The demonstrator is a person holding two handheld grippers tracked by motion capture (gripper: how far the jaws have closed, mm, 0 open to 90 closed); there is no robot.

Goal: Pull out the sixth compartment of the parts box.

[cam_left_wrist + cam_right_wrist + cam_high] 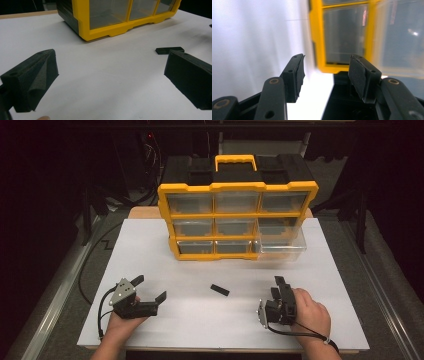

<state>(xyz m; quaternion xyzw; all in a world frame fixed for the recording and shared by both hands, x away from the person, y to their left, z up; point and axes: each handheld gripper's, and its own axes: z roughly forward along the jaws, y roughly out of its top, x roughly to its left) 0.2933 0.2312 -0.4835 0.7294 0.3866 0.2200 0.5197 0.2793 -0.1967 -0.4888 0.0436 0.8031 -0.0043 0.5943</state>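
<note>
Yellow plastic frames the organizer [238,220], which stands at the far middle of the white bench [165,320] with nine clear drawers. In the high view its lower right drawer [280,247] is pulled out toward the person, and a carry handle rises from its top; neither gripper view takes in that handle.

A small black block [219,290] lies flat on the bench in front of the organizer, well apart from it and between the two hands. In the left gripper view the block [169,50] sits just beyond the right-hand jaw, with nothing touching it.

The left tongs [150,290] rest in front of the organizer and to its left, held low over the bench, jaws spread wide with bare bench between them. The left gripper view [110,75] confirms the wide gap and shows the organizer's near corner.

The right tongs [278,287] are in front of the organizer and to its right, beside the block but apart from it. Their own view [325,75] is turned on its side: the jaws stand partly apart and empty, with the organizer's yellow frame and the blurred clear drawer ahead.
</note>
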